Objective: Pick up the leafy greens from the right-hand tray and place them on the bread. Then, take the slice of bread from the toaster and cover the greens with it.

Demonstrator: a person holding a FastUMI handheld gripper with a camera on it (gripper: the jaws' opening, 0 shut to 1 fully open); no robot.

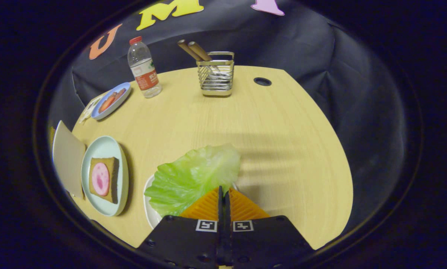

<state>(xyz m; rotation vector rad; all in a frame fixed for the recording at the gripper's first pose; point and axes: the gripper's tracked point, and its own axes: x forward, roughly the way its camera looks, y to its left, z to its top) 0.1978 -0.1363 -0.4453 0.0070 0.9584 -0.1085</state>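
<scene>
On the pale wooden table (283,149), counted one by one: one light green, crinkled lettuce leaf (193,177); one white plate (150,211) showing from under that leaf; one pale blue-green oval plate (104,149) off to the left; one brown slice of bread (113,179) lying on that oval plate; and one round pink slice of meat (100,179) on top of the bread. Beyond the oval plate stands one beige slab-like object (67,158), which cannot be identified with certainty. Farther back on the left lies one blue-rimmed plate (111,100) carrying orange-red food too small to make out, and near it stands one clear plastic water bottle (144,69) with a red cap and a red label. Toward the far edge of the table stands one square metal wire holder (216,76), with two brown wooden handles (195,50) leaning out of it. One round dark hole (262,81) is set in the tabletop to the right of the holder.

One gripper (223,194) with orange ribbed fingers (206,205) on a black body reaches forward. Its two fingers are pressed almost together, only a thin dark slit between them, and the near edge of the lettuce leaf sits at their tips, seemingly pinched there. The leaf spreads forward and to the left from the fingertips, overlapping the white plate, well apart from the bread.
</scene>
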